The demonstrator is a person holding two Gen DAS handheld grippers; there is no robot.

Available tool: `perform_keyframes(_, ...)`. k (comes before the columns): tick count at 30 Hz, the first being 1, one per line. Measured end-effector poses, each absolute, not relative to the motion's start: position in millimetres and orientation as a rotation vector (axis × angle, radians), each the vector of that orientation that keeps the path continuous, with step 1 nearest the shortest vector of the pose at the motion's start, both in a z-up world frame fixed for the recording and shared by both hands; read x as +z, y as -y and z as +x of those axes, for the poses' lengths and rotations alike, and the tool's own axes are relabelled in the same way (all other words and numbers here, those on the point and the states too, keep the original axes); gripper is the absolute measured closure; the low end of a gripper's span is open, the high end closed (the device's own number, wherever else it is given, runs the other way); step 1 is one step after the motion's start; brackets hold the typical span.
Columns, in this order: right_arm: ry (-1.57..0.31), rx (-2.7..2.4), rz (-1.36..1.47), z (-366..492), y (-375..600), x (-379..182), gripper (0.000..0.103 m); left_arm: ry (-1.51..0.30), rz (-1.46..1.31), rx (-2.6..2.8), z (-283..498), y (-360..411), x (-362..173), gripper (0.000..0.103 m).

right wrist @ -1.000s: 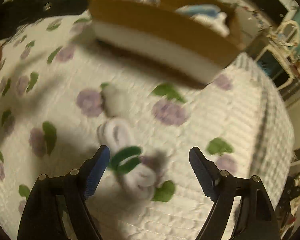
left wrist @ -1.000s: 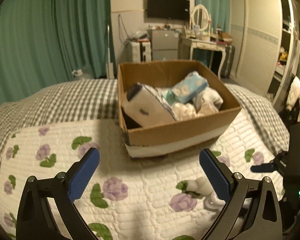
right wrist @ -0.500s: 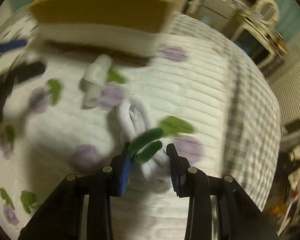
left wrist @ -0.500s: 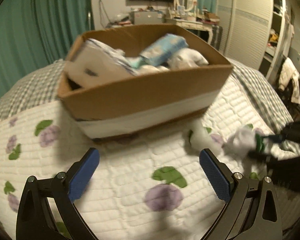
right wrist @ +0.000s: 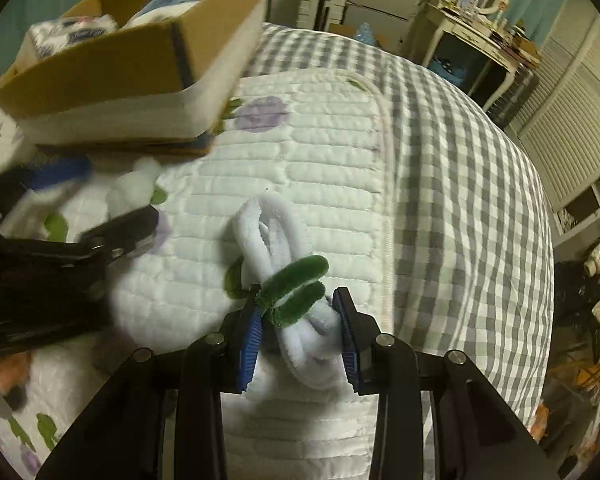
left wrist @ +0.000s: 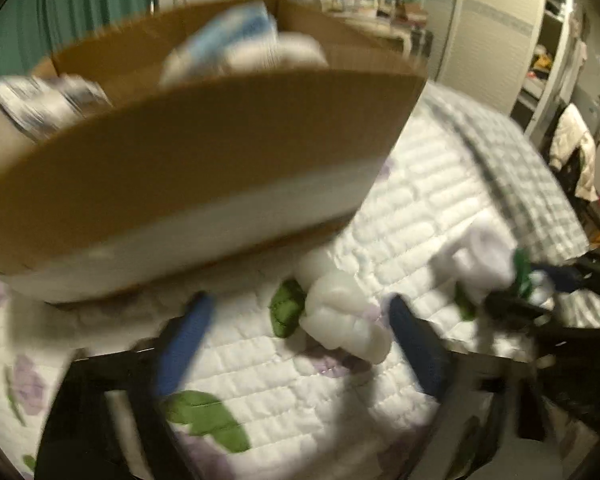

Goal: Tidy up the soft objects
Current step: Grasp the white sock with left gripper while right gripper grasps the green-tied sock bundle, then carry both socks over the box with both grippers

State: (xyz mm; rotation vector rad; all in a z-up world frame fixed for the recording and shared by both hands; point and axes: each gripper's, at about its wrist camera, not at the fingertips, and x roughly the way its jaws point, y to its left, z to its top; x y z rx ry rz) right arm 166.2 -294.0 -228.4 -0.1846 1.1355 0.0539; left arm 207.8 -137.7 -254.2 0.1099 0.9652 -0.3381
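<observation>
Your box (right wrist: 112, 60) already holds several items. Your right hand-held gripper (right wrist: 300, 328) pinches the socks (right wrist: 276, 240); your left hand-held gripper (left wrist: 300, 332), spread, straddles the white bundle (left wrist: 340, 312). Both items remain unboxed.

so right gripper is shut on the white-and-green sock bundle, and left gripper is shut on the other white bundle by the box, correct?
Partly. In the left wrist view the left gripper is open, astride the white bundle, not shut on it. The right gripper is shut on the white-and-green sock bundle, near the box.
</observation>
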Motion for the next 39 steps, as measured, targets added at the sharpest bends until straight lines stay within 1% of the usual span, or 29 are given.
perform_keyframes(1, -1.131, 0.049, -0.175, 166.2, 296.0, -227.3, 0.069, -0.980, 0.103, -0.345, 209.2, 138.8, -259.4, 0.033)
perform_keyframes(3, -1.126, 0.047, -0.161, 166.4, 299.5, -225.9, 0.069, -0.950, 0.126, -0.342, 205.8, 141.4, -261.8, 0.033)
perform_keyframes(5, -1.123, 0.049, -0.153, 165.0, 302.2, -227.3, 0.069, -0.934, 0.141, -0.349, 202.5, 143.3, -261.4, 0.046)
perform_keyframes(7, -1.117, 0.056, -0.144, 164.9, 302.3, -226.6, 0.069, -0.925, 0.134, -0.376, 197.5, 143.4, -259.2, 0.073)
perform_keyframes(10, -1.104, 0.078, -0.118, 167.7, 305.1, -224.6, 0.069, -0.885, 0.162, -0.377, 186.4, 143.9, -253.1, 0.075)
perform_keyframes(19, -1.045, 0.150, -0.099, 154.9, 281.6, -201.5, 0.069, -0.860, 0.132, -0.337, 161.4, 115.1, -227.7, 0.076)
perform_keyframes(25, -1.002, 0.220, -0.104, 145.7, 252.6, -177.2, 0.069, -0.830, 0.085, -0.272, 136.7, 84.9, -199.5, 0.075)
perform_keyframes(32, -0.938, 0.257, -0.107, 129.4, 219.7, -154.0, 0.069, -0.748, 0.021, -0.229, 107.9, 55.3, -167.2, 0.075)
perform_keyframes(39, -0.851, 0.285, -0.122, 104.5, 200.2, -117.2, 0.069, -0.649, 0.000, -0.224, 90.5, 31.8, -127.3, 0.075)
